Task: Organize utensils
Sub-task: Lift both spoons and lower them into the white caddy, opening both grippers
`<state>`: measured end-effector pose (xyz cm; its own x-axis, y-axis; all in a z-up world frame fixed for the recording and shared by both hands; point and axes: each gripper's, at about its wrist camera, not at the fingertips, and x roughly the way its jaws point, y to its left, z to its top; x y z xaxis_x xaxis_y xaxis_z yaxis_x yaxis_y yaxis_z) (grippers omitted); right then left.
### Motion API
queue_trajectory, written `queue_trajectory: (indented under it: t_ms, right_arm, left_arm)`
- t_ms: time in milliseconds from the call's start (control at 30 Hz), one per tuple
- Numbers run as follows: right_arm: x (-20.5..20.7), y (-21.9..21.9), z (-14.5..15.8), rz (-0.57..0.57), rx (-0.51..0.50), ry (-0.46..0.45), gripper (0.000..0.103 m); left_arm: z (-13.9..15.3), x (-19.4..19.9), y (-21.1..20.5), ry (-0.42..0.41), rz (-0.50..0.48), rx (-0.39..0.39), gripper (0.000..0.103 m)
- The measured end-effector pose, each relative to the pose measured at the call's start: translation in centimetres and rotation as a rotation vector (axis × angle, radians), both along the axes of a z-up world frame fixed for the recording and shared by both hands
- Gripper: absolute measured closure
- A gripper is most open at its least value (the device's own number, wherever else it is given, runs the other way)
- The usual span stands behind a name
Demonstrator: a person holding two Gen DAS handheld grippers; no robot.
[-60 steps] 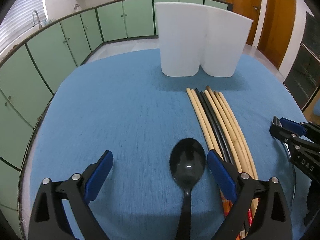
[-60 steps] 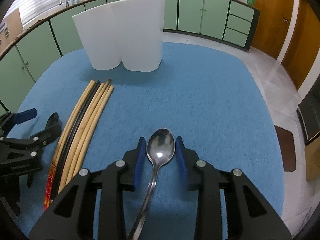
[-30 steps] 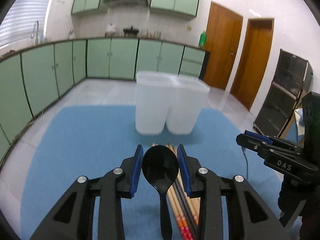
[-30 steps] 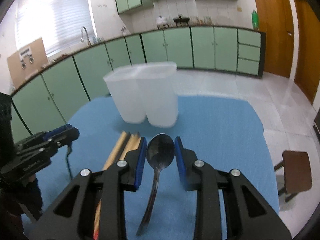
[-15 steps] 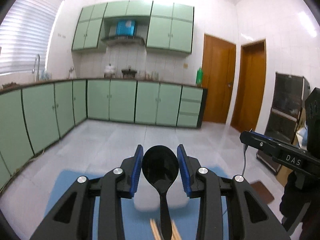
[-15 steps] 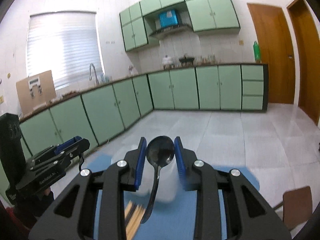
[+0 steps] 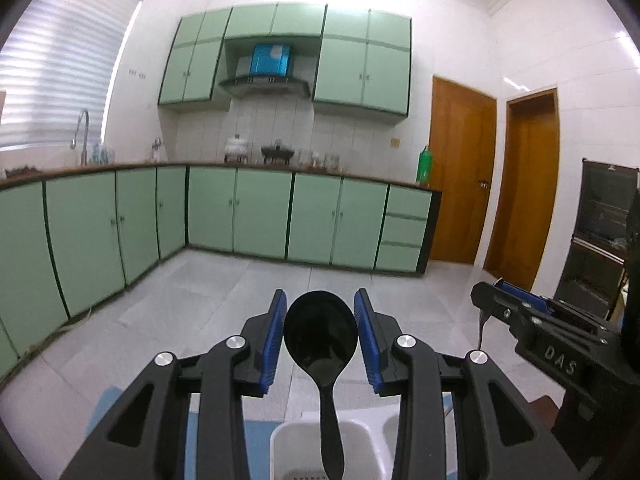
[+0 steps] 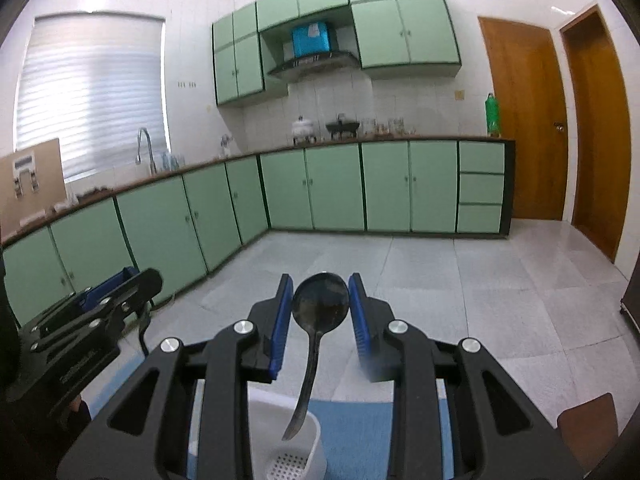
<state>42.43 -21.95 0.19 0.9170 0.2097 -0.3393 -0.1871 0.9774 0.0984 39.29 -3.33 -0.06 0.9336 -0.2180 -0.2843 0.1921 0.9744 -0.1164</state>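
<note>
Our left gripper [image 7: 320, 330] pinches the black spoon [image 7: 321, 334] between its jaws, handle hanging over the white holder [image 7: 288, 446] below. Our right gripper [image 8: 319, 307] pinches the metal spoon [image 8: 320, 302] likewise, open floor ahead. Two seconds ago both spoons lay low on the blue table [image 8: 352, 428].

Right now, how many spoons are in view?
2. A black spoon is clamped in the left claw above the white holder; a metal spoon is in the right claw. The table is mostly out of frame.
</note>
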Motion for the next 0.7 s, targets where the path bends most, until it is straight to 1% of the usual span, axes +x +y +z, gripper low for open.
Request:
queue_trajectory:
  t_ms: [67,133,200,233,267,367,400,433,467,500,533,567,600,667,700]
  right_arm:
    - [0.3,0.4,-1.0,0.022,-0.012,0.031,0.075]
    - [0.2,0.7,-1.9,0.04,-0.013,0.058,0.075]
    - [-0.2,0.7,-2.5,0.04,-0.005,0.073,0.072]
    - [-0.2,0.5,-2.5,0.039,0.007,0.084,0.068]
    - [-0.6,0.5,-2.6,0.037,0.02,0.086,0.062]
    - [-2.0,0.1,-2.5,0.022,0.036,0.084,0.051]
    - [-2.7,-0.3,-2.4,0.014,0.037,0.084,0.049]
    - [-3.3,-0.3,-2.5,0.011,0.04,0.086,0.044]
    - [-4.2,-0.6,-2.5,0.006,0.04,0.095,0.039]
    - [-5.1,-0.7,-2.7,0.005,0.041,0.102,0.036]
    - [-6.4,-0.9,-3.1,0.007,0.04,0.109,0.031]
    - [-7.4,-1.0,-3.3,0.006,0.038,0.116,0.026]
    - [-8.4,-1.1,-3.5,0.006,0.034,0.124,0.023]
    - [-10.9,-1.0,-4.4,0.01,0.016,0.151,0.015]
    - [-12.3,-0.9,-5.1,0.012,0.012,0.171,0.015]
  left_arm:
    - [-1.1,0.6,0.1,0.04,-0.007,0.001,0.068]
    - [-2.0,0.4,0.4,0.062,-0.01,0.005,0.067]
    - [-2.4,-0.1,0.5,0.077,-0.014,0.005,0.064]
    - [-2.4,-0.2,0.6,0.08,-0.014,0.003,0.063]
    - [-2.4,-0.3,0.7,0.083,-0.016,0.003,0.062]
    - [-2.0,-1.4,1.4,0.097,-0.013,0.001,0.058]
    - [-1.9,-1.7,1.6,0.1,-0.011,-0.002,0.055]
    - [-1.8,-2.3,1.8,0.106,-0.007,0.001,0.054]
    - [-1.8,-3.0,1.9,0.112,-0.006,0.007,0.052]
    - [-1.7,-3.9,2.0,0.116,-0.006,0.015,0.049]
    - [-1.8,-4.9,2.1,0.122,-0.006,0.023,0.046]
    - [-1.9,-5.9,2.2,0.131,-0.005,0.029,0.042]
    - [-2.3,-7.3,2.4,0.149,-0.006,0.037,0.039]
    - [-3.1,-9.1,2.5,0.183,-0.01,0.043,0.038]
    - [-3.6,-10.2,2.7,0.202,-0.014,0.043,0.035]
